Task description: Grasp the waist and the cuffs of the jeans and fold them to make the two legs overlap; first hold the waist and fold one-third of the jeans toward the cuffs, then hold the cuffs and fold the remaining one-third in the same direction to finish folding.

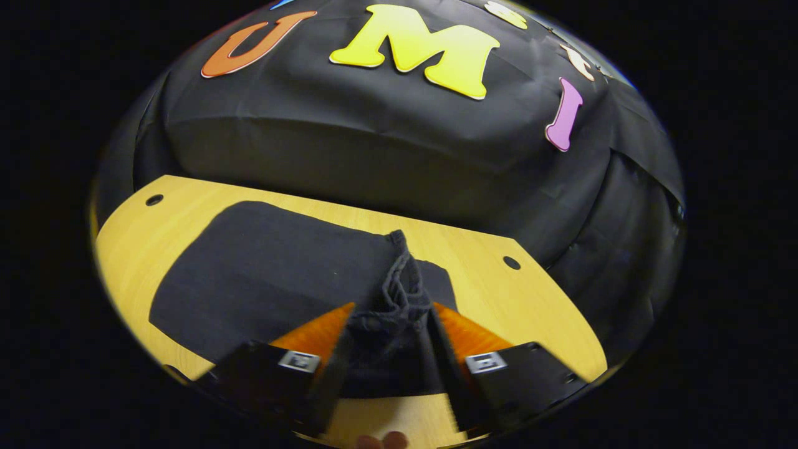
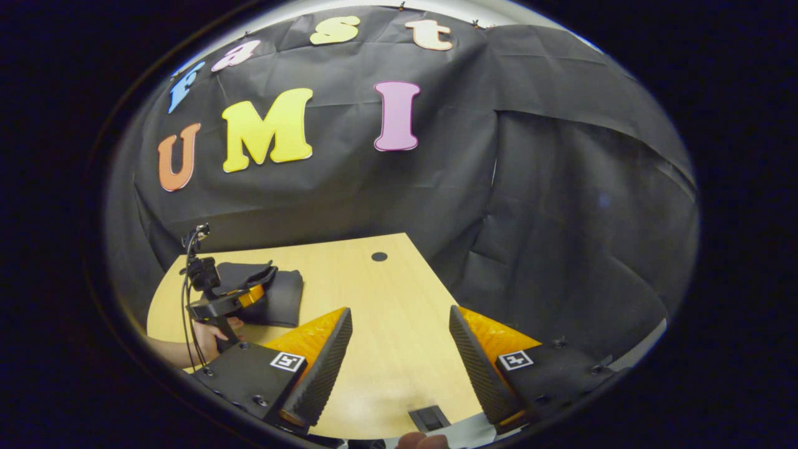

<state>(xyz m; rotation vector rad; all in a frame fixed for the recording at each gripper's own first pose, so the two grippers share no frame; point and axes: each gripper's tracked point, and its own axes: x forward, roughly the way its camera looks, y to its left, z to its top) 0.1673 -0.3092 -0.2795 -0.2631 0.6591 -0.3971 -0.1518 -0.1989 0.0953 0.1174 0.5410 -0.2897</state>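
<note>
The dark jeans [image 1: 268,268] lie folded flat on the wooden table [image 1: 492,280]. In the left gripper view my left gripper [image 1: 393,307] is shut on a bunched, frayed edge of the jeans, lifted a little off the flat part. In the right gripper view my right gripper [image 2: 400,310] stands open over bare table [image 2: 386,368] with nothing between its fingers. Far to its left, that view also takes in the left gripper [image 2: 259,288], held by a hand [image 2: 209,333], pinching the jeans [image 2: 283,299], which lie as a small dark bundle.
The tabletop has round holes [image 1: 511,262] [image 2: 379,256] near its back edge. Black cloth walls close in behind and to the right of the table. A small dark fitting [image 2: 427,416] sits at the table's front edge.
</note>
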